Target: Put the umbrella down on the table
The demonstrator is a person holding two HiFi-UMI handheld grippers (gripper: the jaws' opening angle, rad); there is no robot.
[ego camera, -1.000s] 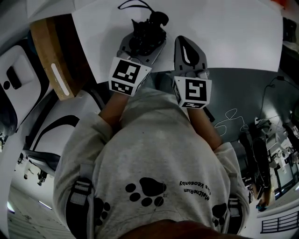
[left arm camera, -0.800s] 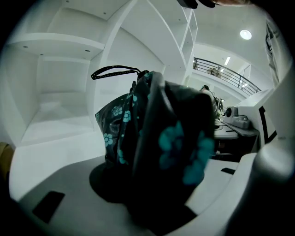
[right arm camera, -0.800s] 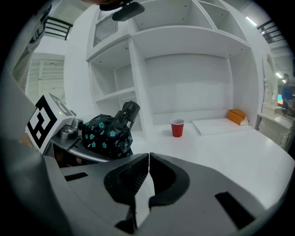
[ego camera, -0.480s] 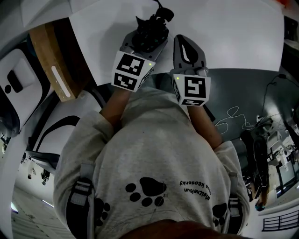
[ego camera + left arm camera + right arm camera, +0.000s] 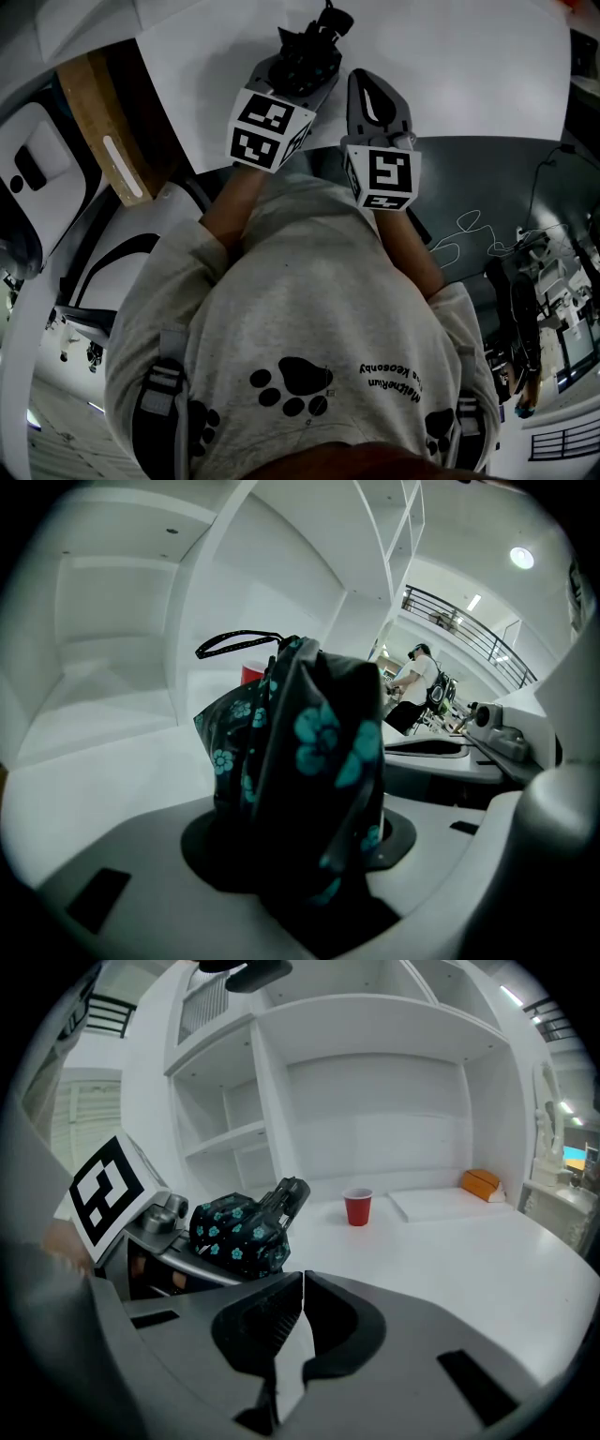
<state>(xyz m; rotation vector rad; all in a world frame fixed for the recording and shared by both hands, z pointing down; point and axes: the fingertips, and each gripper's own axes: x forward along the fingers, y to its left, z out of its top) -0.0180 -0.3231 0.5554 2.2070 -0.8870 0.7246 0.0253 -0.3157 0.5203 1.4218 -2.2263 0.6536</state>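
Observation:
A folded black umbrella (image 5: 309, 761) with teal flowers stands between the jaws of my left gripper (image 5: 300, 850), which is shut on it. Its wrist strap (image 5: 234, 641) loops up at the top. In the head view the left gripper (image 5: 298, 64) holds the umbrella (image 5: 307, 47) over the white table (image 5: 469, 75). The right gripper view shows the umbrella (image 5: 239, 1230) low over the tabletop, its handle (image 5: 286, 1194) pointing right; I cannot tell whether it touches. My right gripper (image 5: 298, 1312) is shut and empty, just right of the left one (image 5: 375, 94).
A red cup (image 5: 357, 1207) stands further back on the table, beside a flat white board (image 5: 441, 1204) and an orange block (image 5: 481, 1183). White shelving (image 5: 356, 1101) rises behind the table. A wooden panel (image 5: 103, 122) stands at the table's left side.
My left gripper has carried the umbrella further out over the table and lower. The strap has left the top of the head view. The right gripper has stayed put.

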